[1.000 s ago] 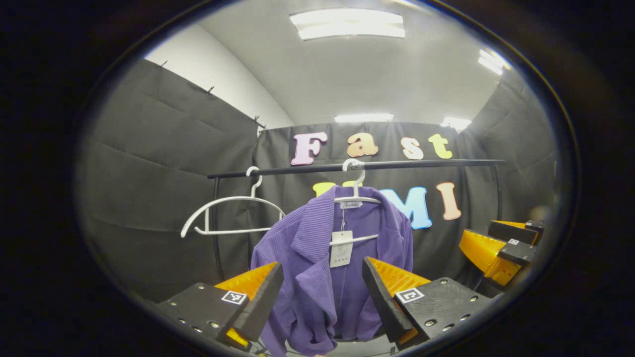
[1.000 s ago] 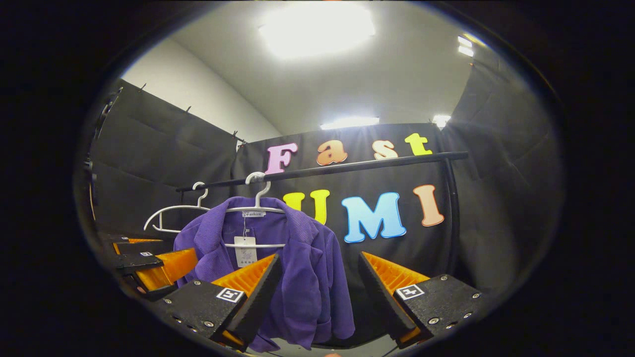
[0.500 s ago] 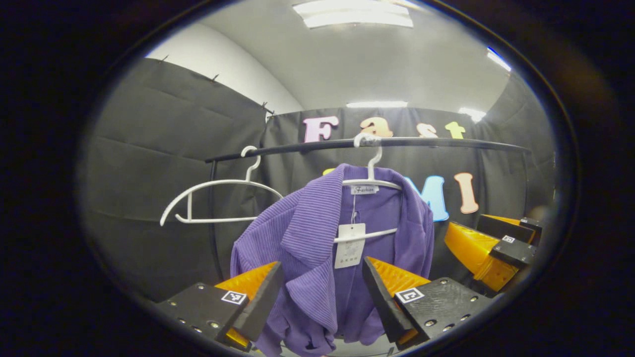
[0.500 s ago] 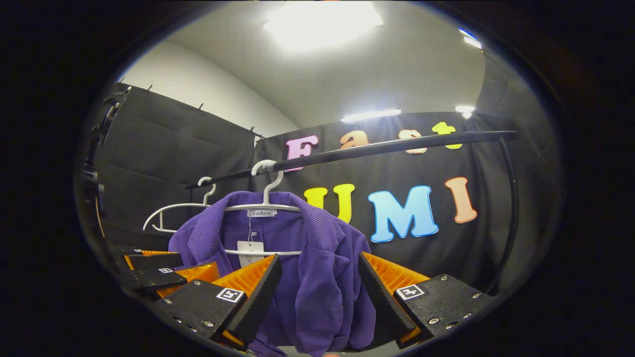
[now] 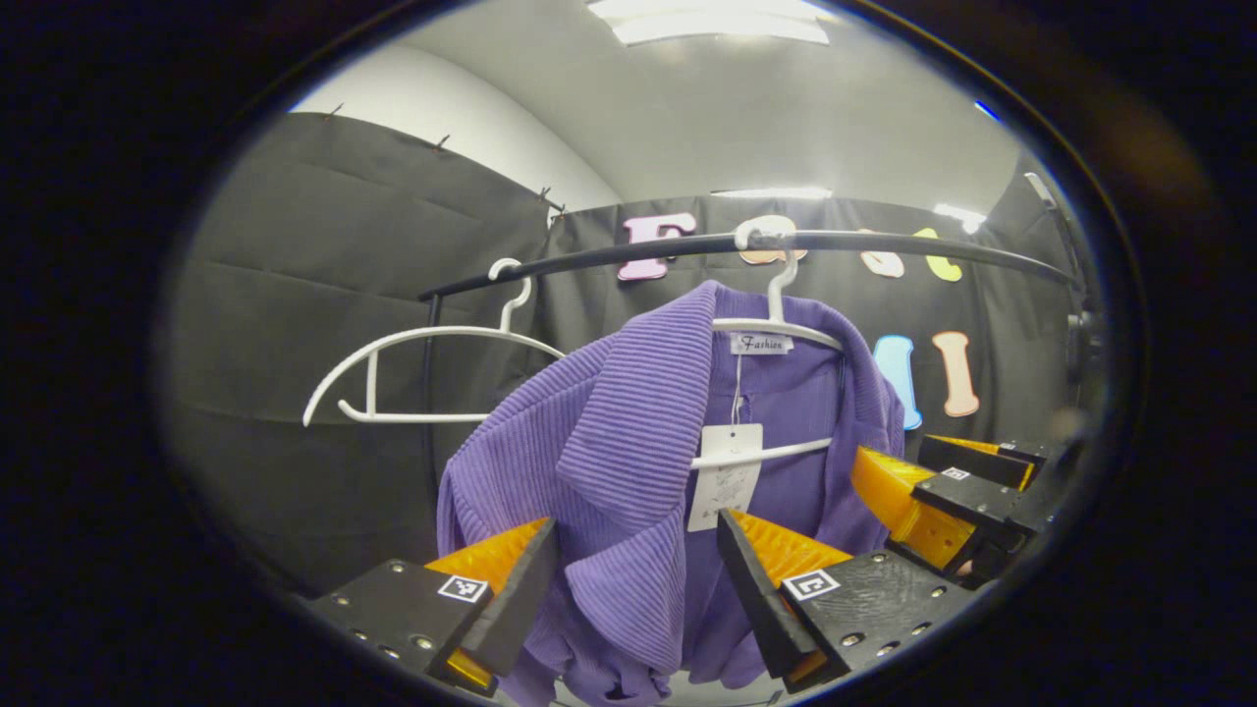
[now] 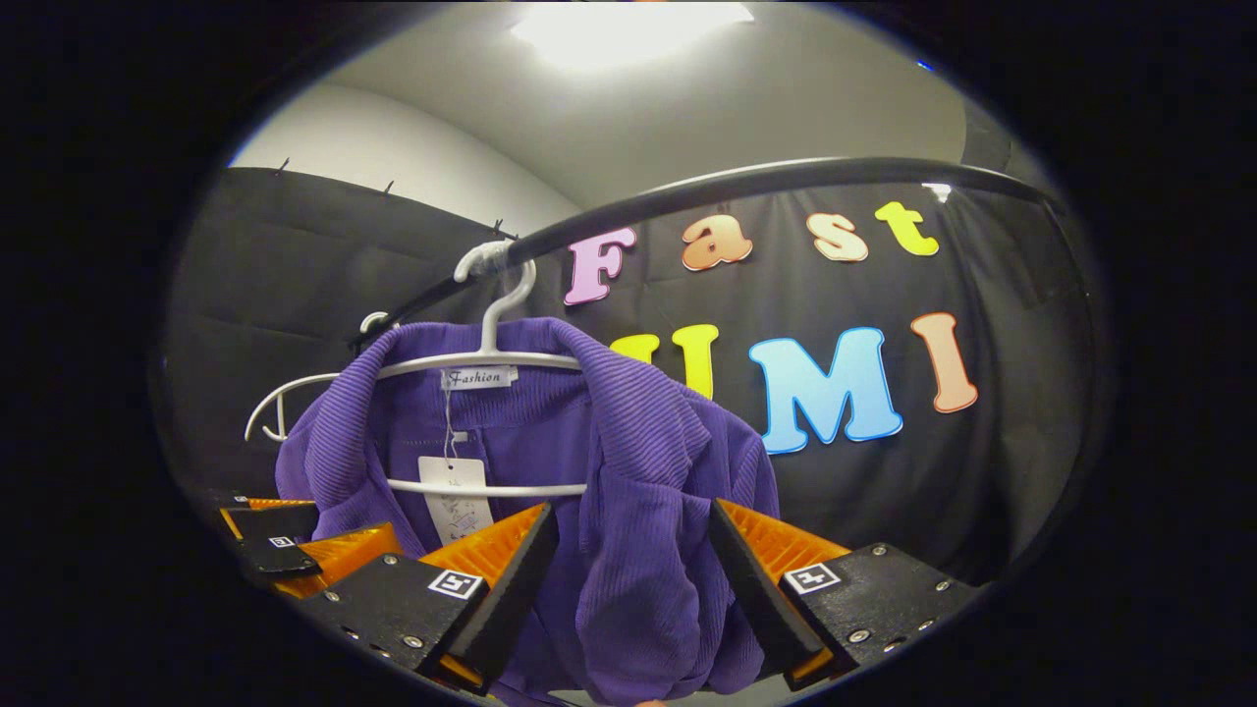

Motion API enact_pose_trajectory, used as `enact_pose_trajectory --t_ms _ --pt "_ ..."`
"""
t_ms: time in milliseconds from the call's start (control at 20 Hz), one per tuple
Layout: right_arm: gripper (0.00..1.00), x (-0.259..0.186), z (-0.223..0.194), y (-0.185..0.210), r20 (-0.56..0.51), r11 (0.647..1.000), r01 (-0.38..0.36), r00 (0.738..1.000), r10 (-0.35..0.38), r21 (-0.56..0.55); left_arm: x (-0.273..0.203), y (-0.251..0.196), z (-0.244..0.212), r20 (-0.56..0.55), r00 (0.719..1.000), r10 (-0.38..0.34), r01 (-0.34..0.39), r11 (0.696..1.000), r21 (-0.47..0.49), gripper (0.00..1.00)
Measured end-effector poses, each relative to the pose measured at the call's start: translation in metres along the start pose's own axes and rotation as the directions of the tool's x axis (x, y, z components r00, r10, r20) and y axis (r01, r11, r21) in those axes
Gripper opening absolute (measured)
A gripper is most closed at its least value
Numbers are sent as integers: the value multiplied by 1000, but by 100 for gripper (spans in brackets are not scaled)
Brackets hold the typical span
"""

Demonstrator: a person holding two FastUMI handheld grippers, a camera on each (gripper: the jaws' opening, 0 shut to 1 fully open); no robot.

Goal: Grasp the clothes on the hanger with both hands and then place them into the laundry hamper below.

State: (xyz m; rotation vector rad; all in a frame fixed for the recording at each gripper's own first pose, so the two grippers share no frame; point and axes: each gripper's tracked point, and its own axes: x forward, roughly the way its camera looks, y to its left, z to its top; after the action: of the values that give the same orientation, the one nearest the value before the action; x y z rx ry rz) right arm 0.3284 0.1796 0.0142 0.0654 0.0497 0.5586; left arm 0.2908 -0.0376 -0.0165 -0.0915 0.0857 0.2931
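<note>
Purple ribbed jacket (image 5: 628, 442): hung on a white hanger (image 5: 776, 329) from a black rail (image 5: 884, 244), straight ahead of both tools. Collar folded outward; a paper tag (image 5: 725, 476) dangles on a string inside the neck, ahead of the left tool's gap and a little to its right.

Left tool (image 5: 633, 579): fingers apart. The jacket's lapel hangs in the gap between them; whether either finger touches the cloth cannot be told.

Right tool (image 6: 628, 579): fingers apart. The jacket's other front panel and sleeve hang in the gap; contact likewise unclear. In the left gripper view this tool (image 5: 943, 491) sits to the right of the left one, close against the jacket's edge. In the right gripper view the left tool (image 6: 295, 550) sits low to the left, beside the jacket.

Empty hanger (image 5: 422, 378): white, on the same rail, up and to the left of the left tool, just beside the jacket's shoulder, apart from both tools.

Rail upright (image 5: 429, 412): black post behind the empty hanger.

Ceiling lights (image 5: 717, 20): overhead.
</note>
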Motion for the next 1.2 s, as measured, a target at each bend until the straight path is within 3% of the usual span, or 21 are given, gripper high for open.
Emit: enact_pose_trajectory --t_ms 300,400,450,500,550,650,700,750,800,850,900,1000,1050,1200 --pt "95 25 -22 -3 -67 997 22 998 -17 74 14 2 -4 22 998 56 -57 998 14 92" --pt "95 26 -21 -6 -65 996 33 998 -27 85 17 6 -6 26 997 71 -72 997 17 98" --pt "91 25 -20 -6 -63 996 36 998 -31 79 20 7 -7 25 997 77 -78 997 18 97" --pt "87 26 -20 -5 -64 997 33 998 -28 73 18 10 -7 24 996 86 -86 996 19 92" --pt "77 30 -21 -2 -69 998 28 997 -24 61 18 14 -6 25 995 99 -99 995 20 87" --pt "58 36 -24 1 -79 999 21 997 -18 38 21 16 -8 22 994 110 -110 994 18 53" --pt "47 37 -23 -1 -77 999 25 997 -22 29 22 15 -9 18 994 108 -108 994 18 59" --pt "25 34 -18 -9 -55 999 45 998 -44 29 24 12 -10 16 996 86 -86 996 18 59" --pt "10 33 -14 -7 -38 999 38 999 -37 38 24 11 -10 10 998 68 -68 998 16 54" --pt "5 30 -9 -6 -21 999 35 999 -34 39 26 7 -12 3 999 37 -37 999 16 48" --pt "4 25 -2 -8 8 999 45 999 -46 30 18 10 -8 12 999 51 -51 998 26 43" --pt "4 15 18 -18 83 997 83 993 -83 3 13 12 0 34 999 38 -39 999 33 8" --pt "4 11 27 -20 109 996 94 990 -93 -4 9 10 5 43 999 21 -22 999 31 13" --pt "4 3 52 -27 183 991 124 976 -115 -40 -4 13 25 81 997 10 -15 998 61 13"
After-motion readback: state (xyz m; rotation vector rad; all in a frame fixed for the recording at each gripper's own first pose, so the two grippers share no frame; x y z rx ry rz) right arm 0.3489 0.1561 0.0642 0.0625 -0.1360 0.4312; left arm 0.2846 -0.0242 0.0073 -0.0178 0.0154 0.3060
